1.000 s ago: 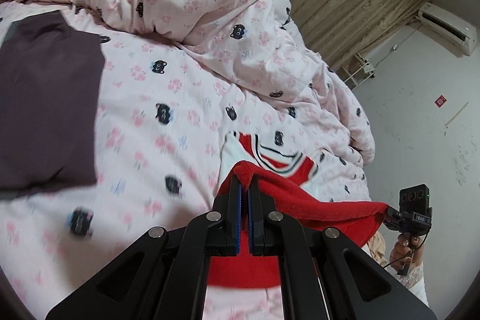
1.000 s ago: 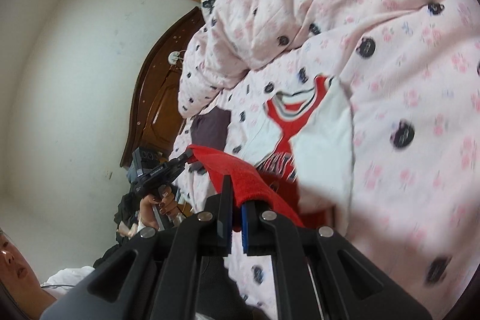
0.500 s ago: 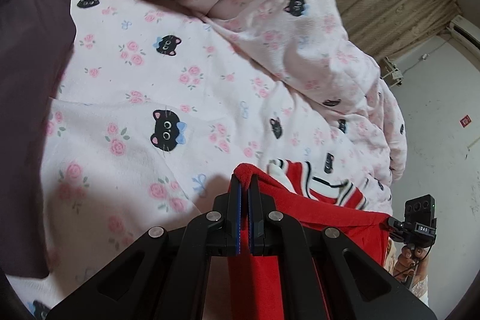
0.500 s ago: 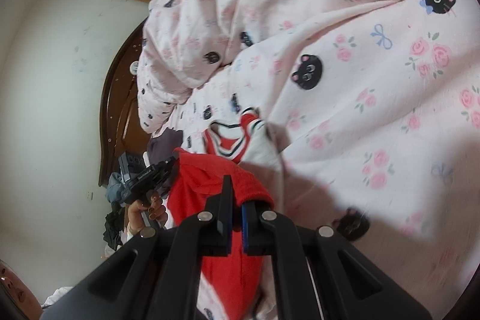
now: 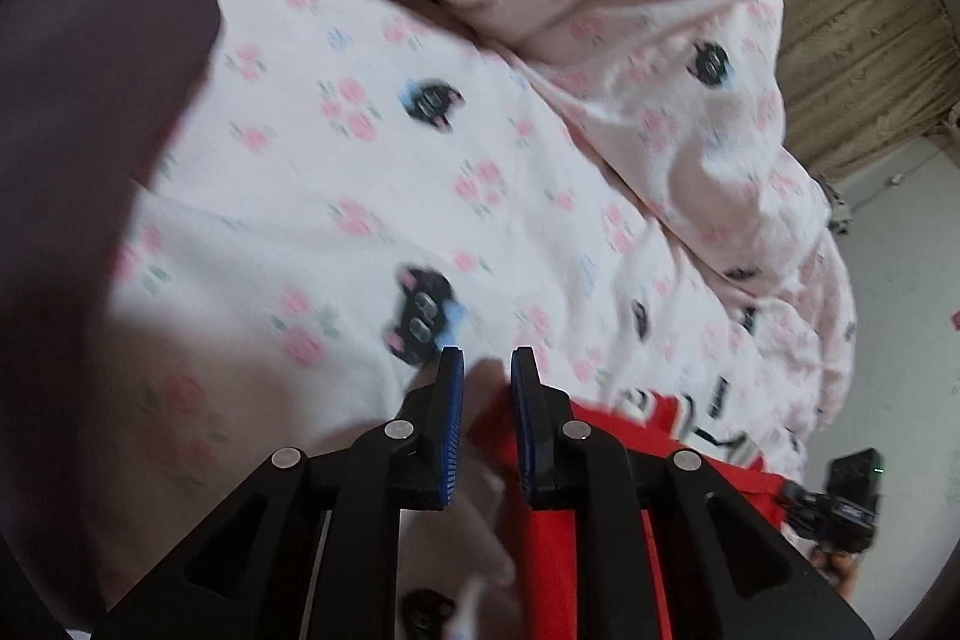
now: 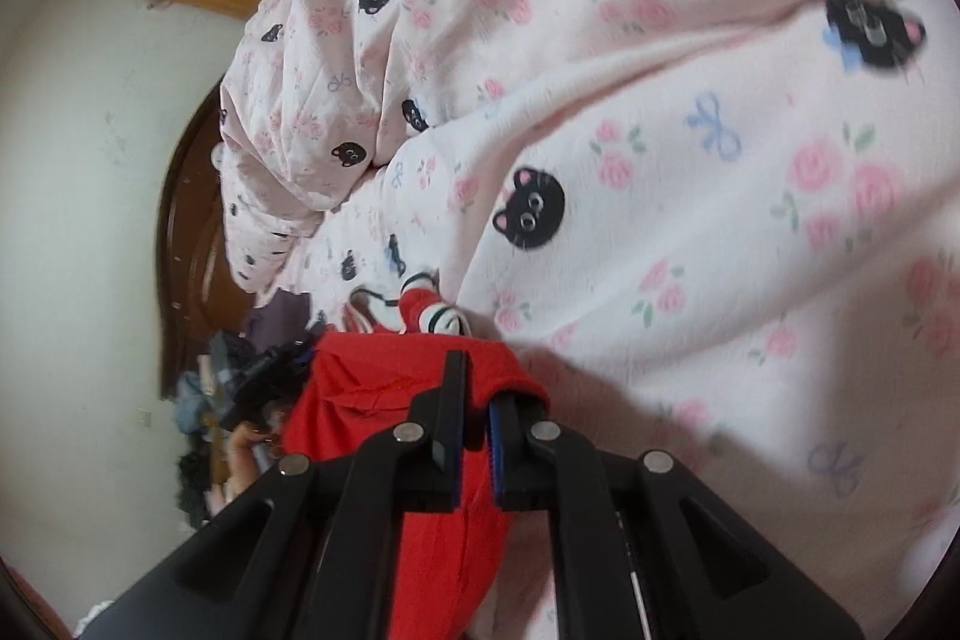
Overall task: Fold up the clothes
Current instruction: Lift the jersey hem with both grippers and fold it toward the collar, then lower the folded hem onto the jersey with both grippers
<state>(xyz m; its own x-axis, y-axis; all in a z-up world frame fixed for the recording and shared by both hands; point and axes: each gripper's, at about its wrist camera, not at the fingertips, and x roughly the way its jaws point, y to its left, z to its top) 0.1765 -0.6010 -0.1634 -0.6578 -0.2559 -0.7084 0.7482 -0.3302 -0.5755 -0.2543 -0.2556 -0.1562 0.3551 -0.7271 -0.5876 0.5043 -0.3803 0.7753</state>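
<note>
Both tools are letting go now: our left tool [image 5: 486, 370] has spread its jaws off the red knit top with a striped collar [image 5: 612, 460], and our right tool [image 6: 477, 382] is opening with red cloth still between its jaws. A second ago both pinched the hem midair; now it's folded over on the pink cat-print bed [image 5: 420, 172]. Near half's hidden.

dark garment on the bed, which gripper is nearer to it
Left. The left gripper has the dark garment close on its left side; the right gripper sees it far off past the red garment.
</note>
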